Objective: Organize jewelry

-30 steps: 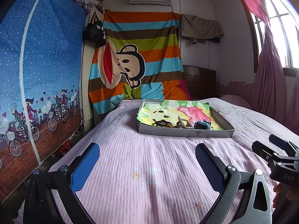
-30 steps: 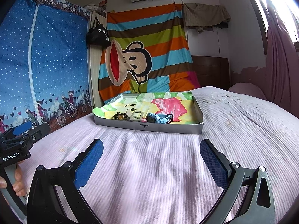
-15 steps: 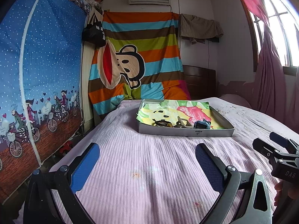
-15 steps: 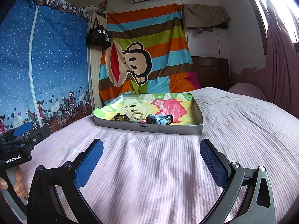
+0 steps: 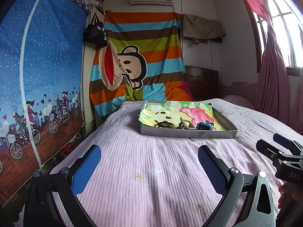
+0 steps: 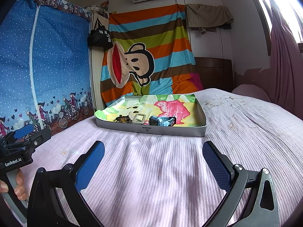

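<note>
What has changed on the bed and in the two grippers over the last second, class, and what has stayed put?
Almost nothing has changed. The left gripper and right gripper both stay open and empty above the pink bedspread, short of the tray. Nothing was grasped or released. The blue watch and the other pieces lie in the tray as before.

Daylight from blown-out window (image 5: 280,28) (right side), soft shadows, fisheye-bent edges, sharp focus

Shallow grey tray (image 6: 151,130) on bed, blue watch (image 6: 162,121), beige buckle (image 6: 139,118), dark hair clip (image 6: 121,118) inside
</note>
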`<state>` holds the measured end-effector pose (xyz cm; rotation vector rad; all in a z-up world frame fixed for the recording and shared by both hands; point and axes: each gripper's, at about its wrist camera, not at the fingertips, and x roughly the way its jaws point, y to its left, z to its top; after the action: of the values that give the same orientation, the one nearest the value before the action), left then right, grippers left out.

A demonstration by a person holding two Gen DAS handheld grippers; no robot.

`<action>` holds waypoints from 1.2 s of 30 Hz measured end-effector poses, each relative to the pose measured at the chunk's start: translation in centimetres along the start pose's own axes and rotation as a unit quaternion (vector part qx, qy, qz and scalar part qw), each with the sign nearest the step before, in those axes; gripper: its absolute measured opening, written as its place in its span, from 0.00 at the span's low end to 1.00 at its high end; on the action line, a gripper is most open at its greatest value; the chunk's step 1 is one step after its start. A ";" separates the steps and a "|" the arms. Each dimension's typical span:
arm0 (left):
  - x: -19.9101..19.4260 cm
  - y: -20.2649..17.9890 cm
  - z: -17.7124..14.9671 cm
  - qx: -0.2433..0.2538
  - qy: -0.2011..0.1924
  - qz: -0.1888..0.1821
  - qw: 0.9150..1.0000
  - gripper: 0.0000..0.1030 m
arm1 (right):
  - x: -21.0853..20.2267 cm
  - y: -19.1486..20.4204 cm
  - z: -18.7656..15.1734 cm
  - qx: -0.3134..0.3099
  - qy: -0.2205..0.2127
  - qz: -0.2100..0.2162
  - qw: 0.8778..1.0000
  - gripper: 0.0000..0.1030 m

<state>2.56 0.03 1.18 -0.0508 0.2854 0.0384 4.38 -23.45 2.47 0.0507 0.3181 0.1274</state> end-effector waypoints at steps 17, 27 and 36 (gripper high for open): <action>0.0 0.0 0.0 0.000 0.000 0.000 1.000 1.00 | 0.0 0.1 0.1 0.000 0.000 0.001 1.000 0.99; 0.0 0.1 -0.1 -0.004 0.002 0.009 1.000 1.00 | 0.0 0.2 0.0 0.000 0.000 0.001 1.000 0.98; 0.0 0.5 0.0 -0.009 0.004 0.013 1.000 1.00 | 0.0 0.6 0.1 -0.001 0.001 0.002 1.000 0.98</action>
<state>2.58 0.50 1.16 -0.0649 0.2937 0.0673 4.37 -22.84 2.56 0.0500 0.3205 0.1318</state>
